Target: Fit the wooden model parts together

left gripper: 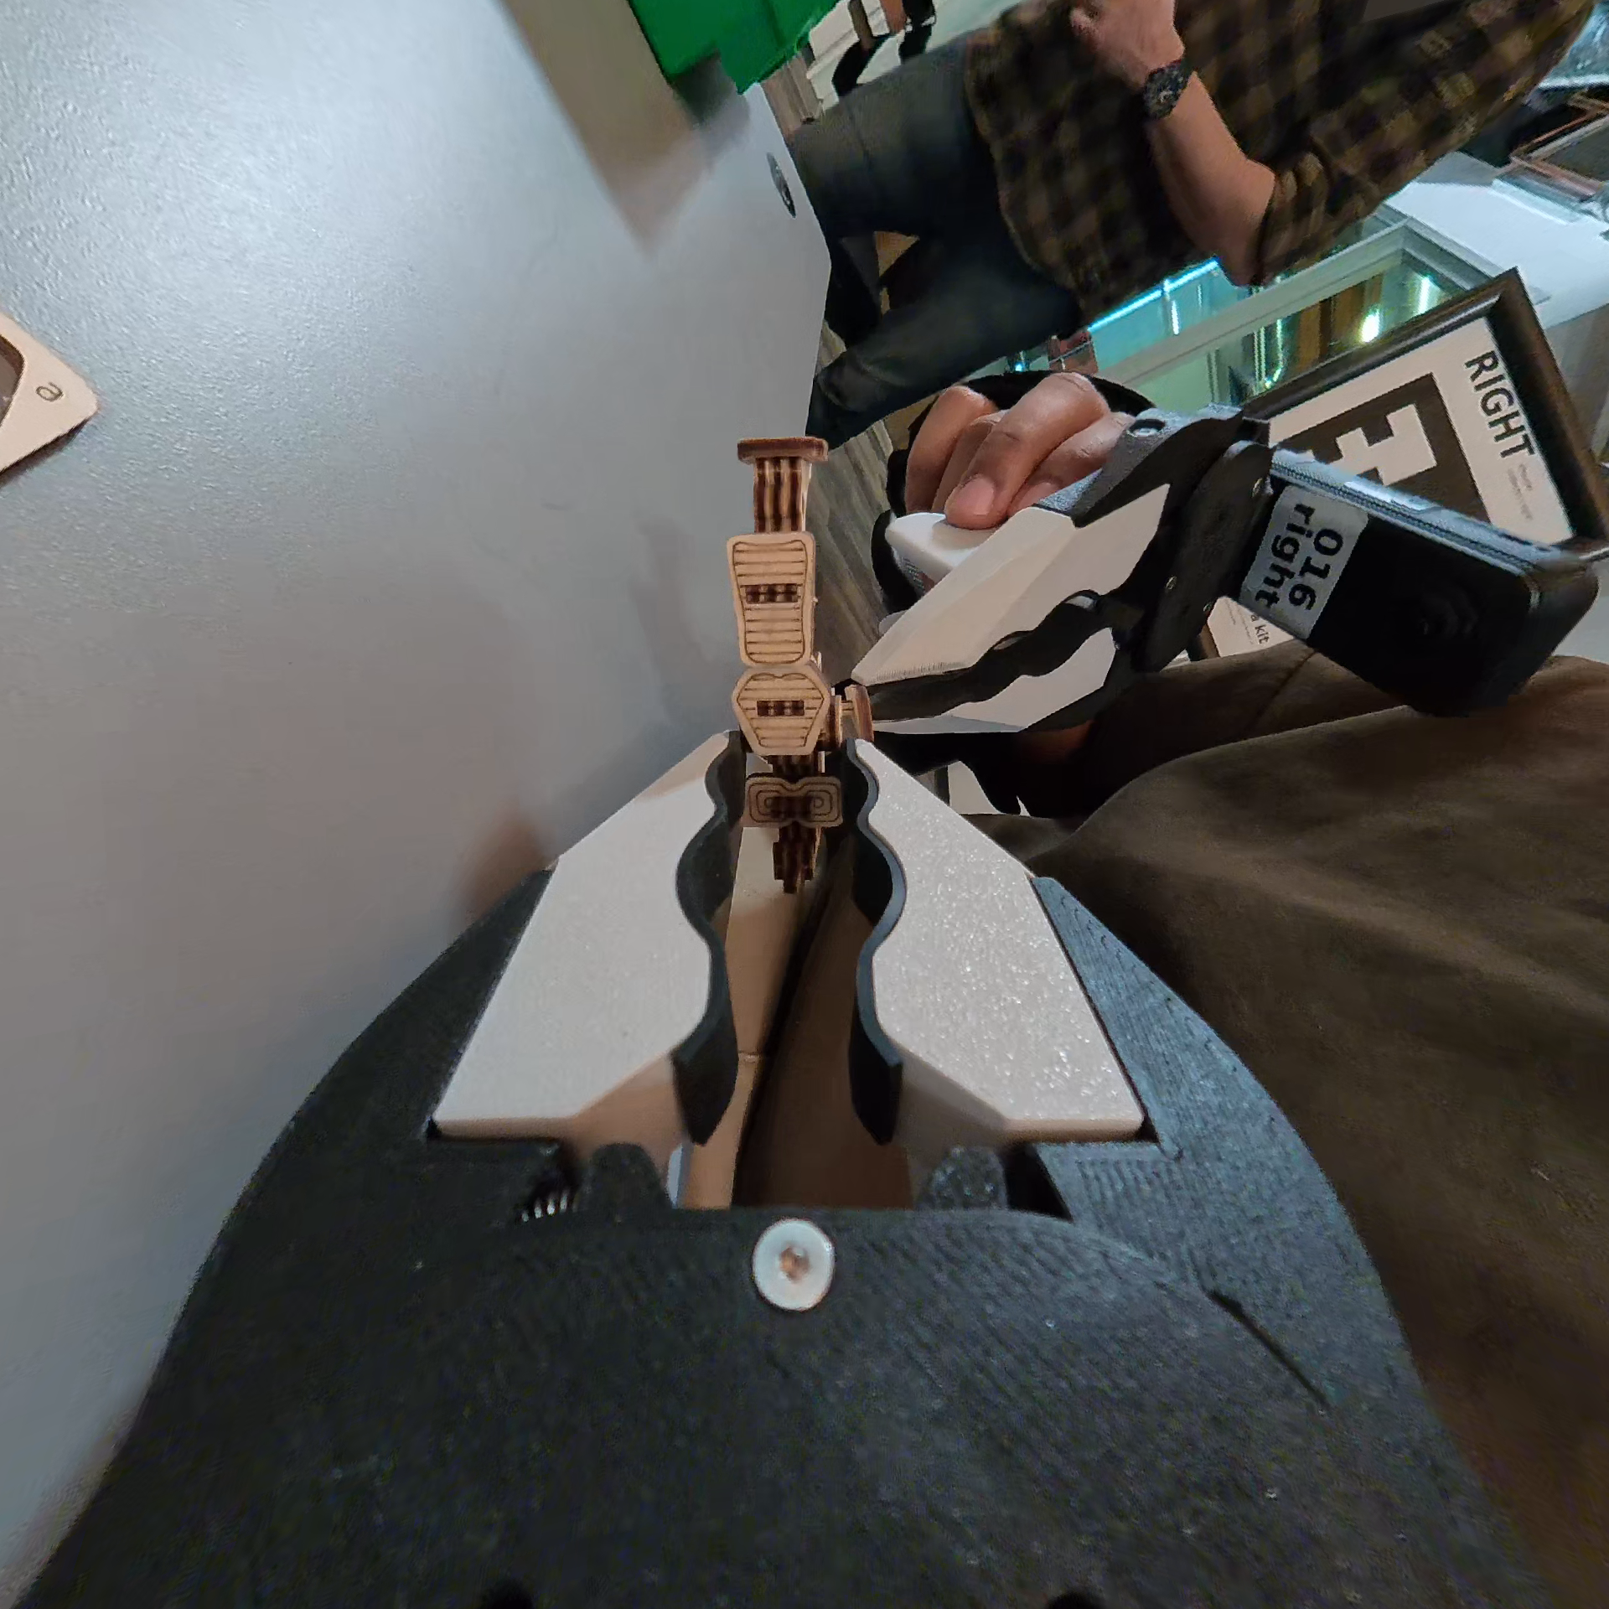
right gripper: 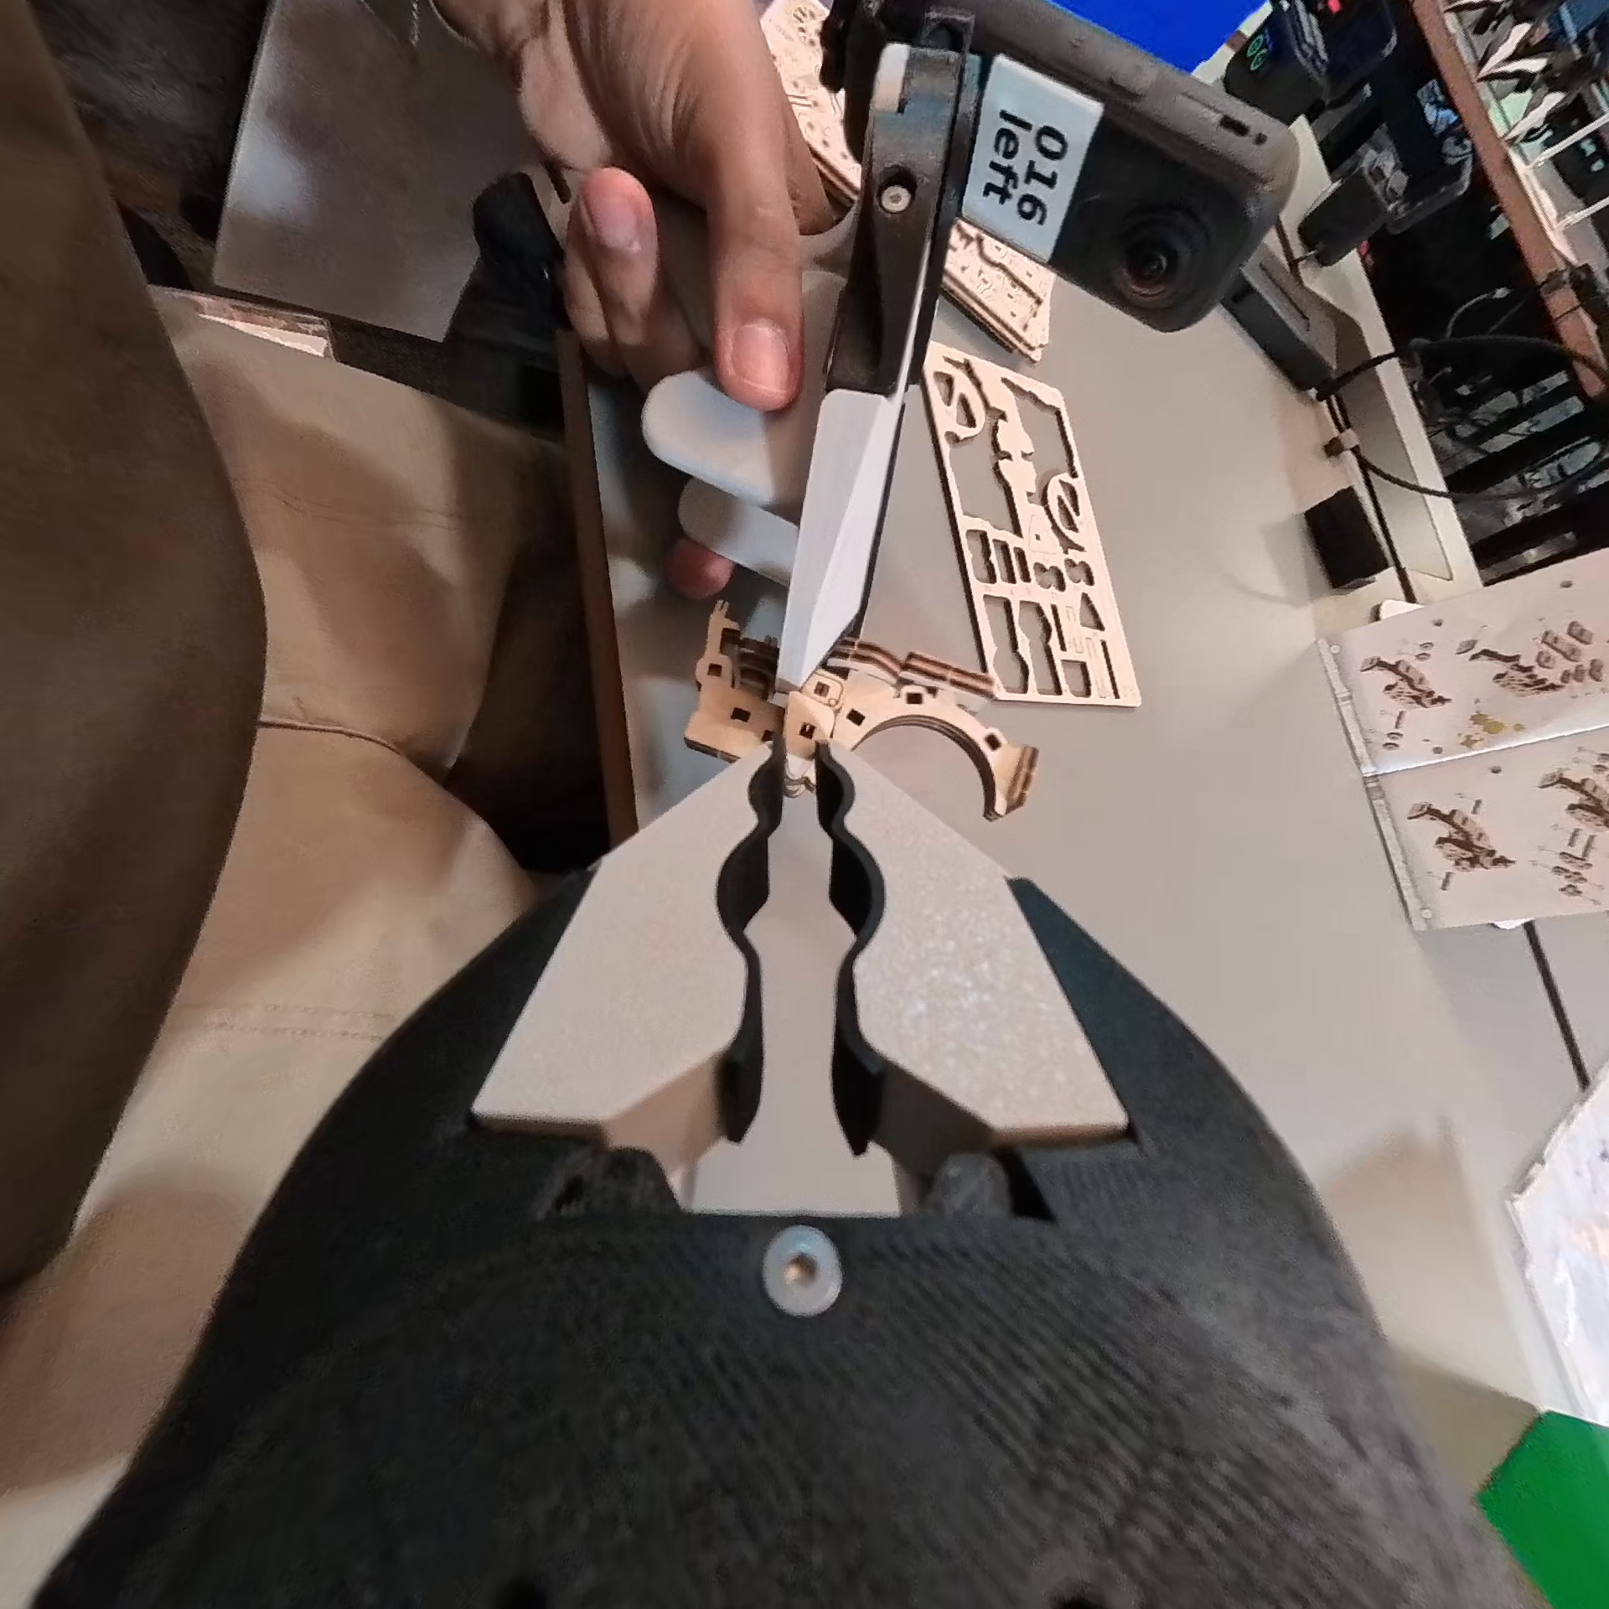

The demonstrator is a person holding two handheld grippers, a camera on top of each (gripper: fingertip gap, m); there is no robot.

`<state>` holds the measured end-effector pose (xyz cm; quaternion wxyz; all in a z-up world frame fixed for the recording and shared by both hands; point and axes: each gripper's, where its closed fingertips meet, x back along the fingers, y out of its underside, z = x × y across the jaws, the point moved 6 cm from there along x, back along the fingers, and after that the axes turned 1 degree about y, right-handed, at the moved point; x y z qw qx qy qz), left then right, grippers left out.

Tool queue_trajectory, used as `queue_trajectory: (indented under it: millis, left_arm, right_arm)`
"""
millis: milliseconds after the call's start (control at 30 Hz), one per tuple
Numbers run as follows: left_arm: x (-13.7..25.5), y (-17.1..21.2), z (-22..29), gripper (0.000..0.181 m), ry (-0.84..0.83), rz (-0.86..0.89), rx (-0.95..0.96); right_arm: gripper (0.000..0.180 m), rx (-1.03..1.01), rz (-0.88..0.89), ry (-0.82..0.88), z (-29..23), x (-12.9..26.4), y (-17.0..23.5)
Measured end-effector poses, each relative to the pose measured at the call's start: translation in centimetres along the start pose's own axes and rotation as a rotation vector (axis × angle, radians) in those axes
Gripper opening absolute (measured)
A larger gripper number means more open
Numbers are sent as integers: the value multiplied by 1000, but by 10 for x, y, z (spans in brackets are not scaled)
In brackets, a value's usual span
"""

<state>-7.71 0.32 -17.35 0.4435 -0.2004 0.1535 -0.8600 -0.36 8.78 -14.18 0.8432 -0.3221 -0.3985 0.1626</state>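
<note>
My left gripper is shut on the lower part of a half-built wooden model and holds it upright in the air beside the grey table. In the right wrist view the model shows a curved arch, with the left gripper clamped on it from above. My right gripper is shut on a small wooden pin. It comes in from the right and holds the pin against the model's side, just above the left fingers.
A wooden sheet with cut-out parts lies on the table, more sheets behind it. Instruction pages lie at the right. A framed marker card stands near. A seated person in a plaid shirt is beyond. A brown-clad lap is below. Left and right tips are no more than a few centimetres apart.
</note>
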Motion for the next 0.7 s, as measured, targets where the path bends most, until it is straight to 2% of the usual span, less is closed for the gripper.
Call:
queue_trajectory:
  millis: [167, 467, 700]
  left_arm:
    - [0, 0, 0, 18, -8, 6, -9]
    - [3, -4, 0, 18, 16, 36, 17]
    - [5, -6, -2, 18, 20, 61, 34]
  right_arm:
    - [5, 26, 11, 25, 1, 3, -2]
    - [5, -268, 170, 52, 32, 22, 6]
    - [5, -277, 132, 59, 32, 17, 11]
